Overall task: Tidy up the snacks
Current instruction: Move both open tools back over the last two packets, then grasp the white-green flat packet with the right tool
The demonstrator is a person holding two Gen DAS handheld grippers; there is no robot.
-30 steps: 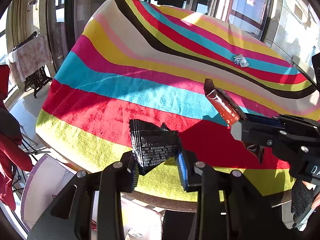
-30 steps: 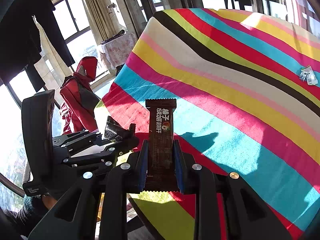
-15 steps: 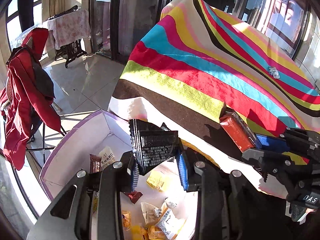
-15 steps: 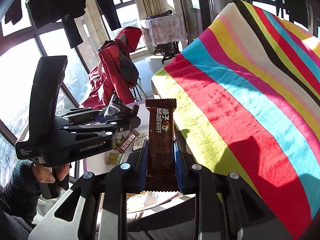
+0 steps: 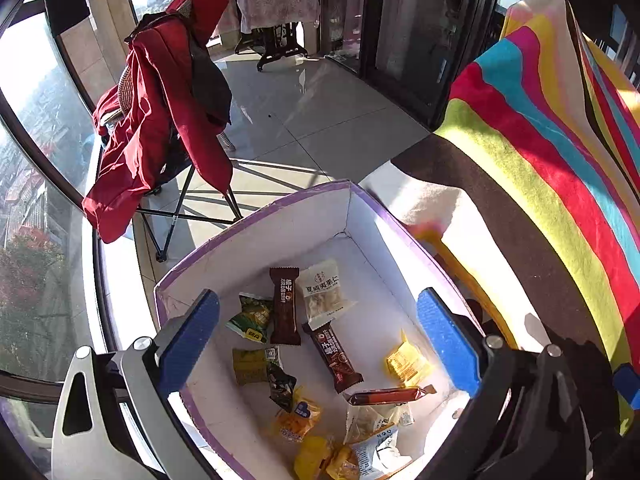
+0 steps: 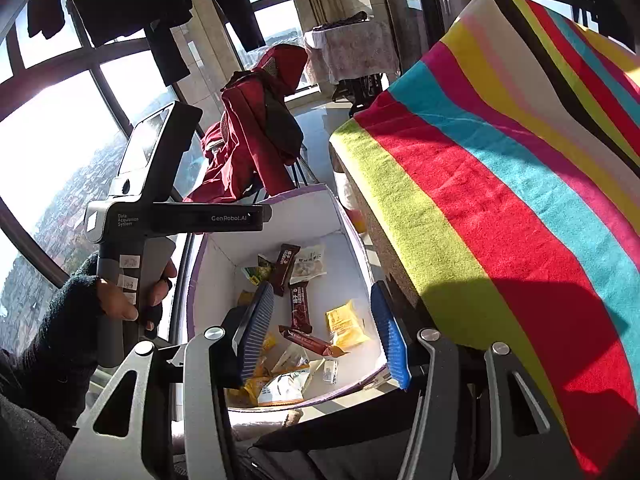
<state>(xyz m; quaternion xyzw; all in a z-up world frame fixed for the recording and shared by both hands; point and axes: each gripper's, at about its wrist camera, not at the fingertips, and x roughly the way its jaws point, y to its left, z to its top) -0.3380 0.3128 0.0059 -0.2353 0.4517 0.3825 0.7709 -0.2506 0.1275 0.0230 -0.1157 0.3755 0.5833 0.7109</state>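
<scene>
Snacks lie in the white box; left gripper and right gripper gape above it, released.

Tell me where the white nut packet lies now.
In the left wrist view, the white nut packet lies inside the box, near its far wall, directly right of the upright dark bar.

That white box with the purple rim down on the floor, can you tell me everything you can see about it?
The box is open-topped, looks like cardboard, white inside with a purple rim, and sits on the floor against the striped towel-covered table. Loose wrapped snacks litter its bottom: two brown bars, a white nut packet, green and yellow packets, and a red-brown bar. Both grippers hover open above it, touching nothing.
</scene>
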